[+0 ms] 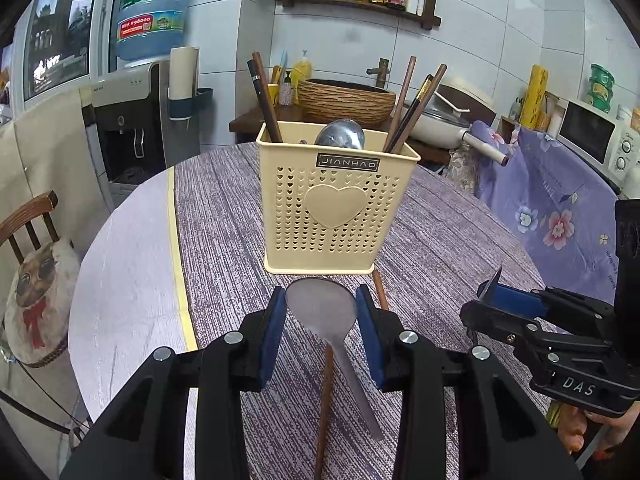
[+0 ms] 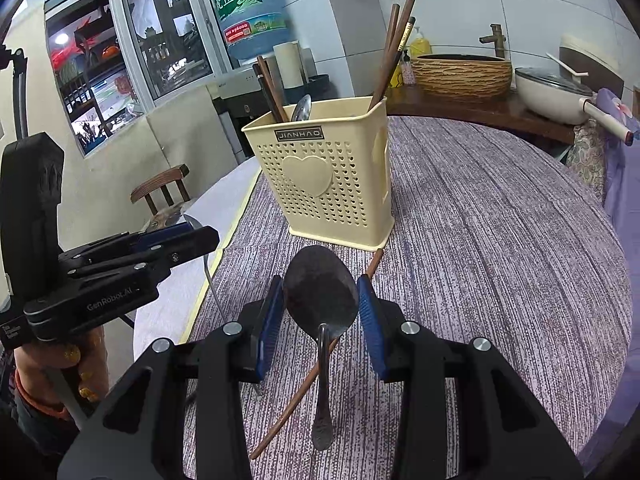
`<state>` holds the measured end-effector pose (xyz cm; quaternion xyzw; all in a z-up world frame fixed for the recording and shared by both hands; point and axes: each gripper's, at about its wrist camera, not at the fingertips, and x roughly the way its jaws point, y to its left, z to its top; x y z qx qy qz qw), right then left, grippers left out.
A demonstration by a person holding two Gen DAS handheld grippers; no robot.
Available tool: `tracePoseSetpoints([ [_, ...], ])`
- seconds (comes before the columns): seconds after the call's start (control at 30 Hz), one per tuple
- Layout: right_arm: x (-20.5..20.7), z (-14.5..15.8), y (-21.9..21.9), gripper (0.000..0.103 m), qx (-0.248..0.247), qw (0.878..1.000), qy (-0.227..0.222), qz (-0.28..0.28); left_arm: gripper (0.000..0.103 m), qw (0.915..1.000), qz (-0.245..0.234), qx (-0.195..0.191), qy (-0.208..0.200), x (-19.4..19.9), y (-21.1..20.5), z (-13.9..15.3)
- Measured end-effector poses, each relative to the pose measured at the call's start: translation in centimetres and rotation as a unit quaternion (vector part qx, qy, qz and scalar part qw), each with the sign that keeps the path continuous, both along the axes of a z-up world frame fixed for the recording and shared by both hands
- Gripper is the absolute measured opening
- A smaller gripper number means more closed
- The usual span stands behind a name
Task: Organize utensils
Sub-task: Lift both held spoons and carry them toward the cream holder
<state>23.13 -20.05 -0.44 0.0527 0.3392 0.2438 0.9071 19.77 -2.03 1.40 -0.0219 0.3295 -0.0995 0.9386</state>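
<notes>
Spoon [image 2: 321, 288] bowl clamped between right tongs [image 2: 321, 312], before holder [image 2: 320, 176].

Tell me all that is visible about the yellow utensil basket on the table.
The utensil basket is a pale yellow, plastic-looking box, standing upright on the purple tablecloth. Its walls are pierced with small heart holes; the front carries a raised heart and a dark "JIANHAO" label. Inside stand brown and black chopsticks at both ends and a metal spoon in the middle. One brown chopstick lies on the cloth near its base corner.

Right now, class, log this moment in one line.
left tongs: shut on spoon | right tongs: shut on dark spoon | holder: upright | chopstick: on table
</notes>
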Motion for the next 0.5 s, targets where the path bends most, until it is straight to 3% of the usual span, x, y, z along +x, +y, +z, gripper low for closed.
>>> tracePoseSetpoints([
  [0.3,0.0,0.8,-0.1,0.038,0.016,1.0,0.0,0.007,0.036,0.9999,-0.003,-0.015,-0.002,-0.1,0.7,0.5],
  [0.5,0.3,2.8,0.0,0.038,0.03,0.999,-0.032,0.009,0.036,0.9994,-0.008,-0.031,-0.013,0.3,1.5,2.4],
])
